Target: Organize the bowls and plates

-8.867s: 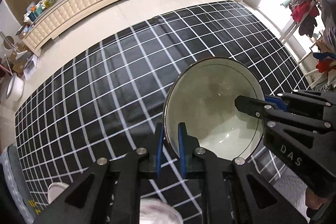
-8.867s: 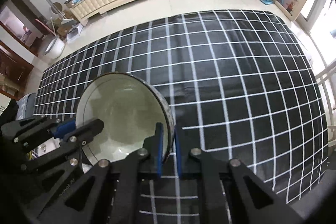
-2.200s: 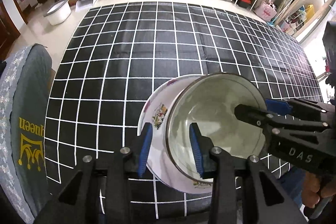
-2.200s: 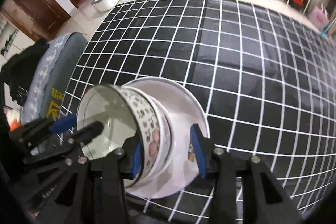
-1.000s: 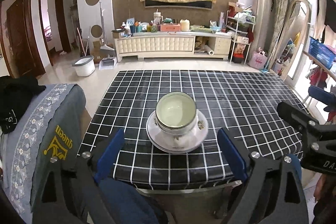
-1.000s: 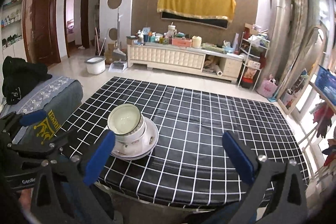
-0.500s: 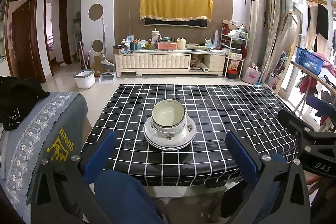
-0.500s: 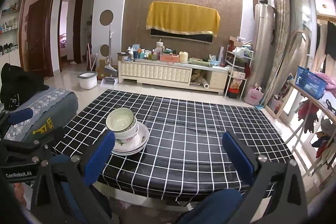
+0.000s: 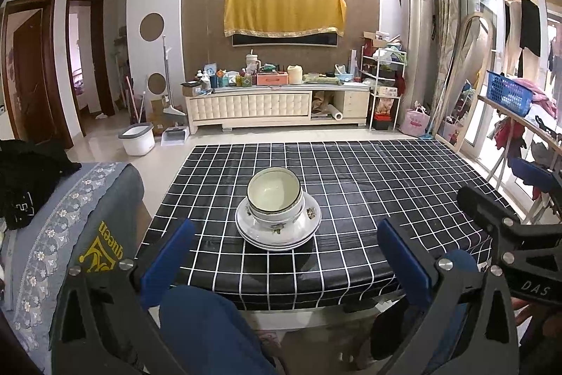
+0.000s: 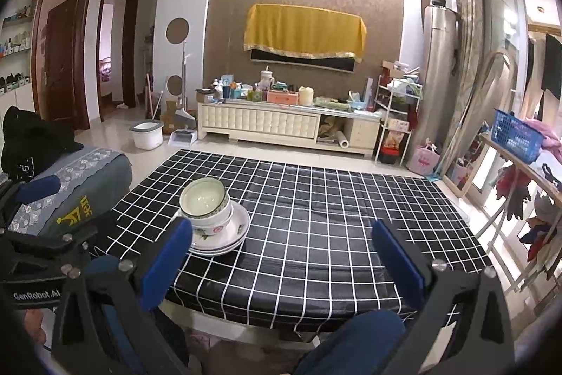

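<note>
Now 2 glossy round bowls (image 9: 274,195) sit nested on stacked floral-printed plates (image 9: 278,229) near the left-front part of the black, white-gridded tablecloth (image 9: 368,199). How many plates lie in the stack is hard to make out. Compared with 0.5 s ago, both views sit slightly farther back. Left gripper (image 9: 284,255) and right gripper (image 10: 281,252) hold nothing, blue-padded jaws spread wide.
</note>
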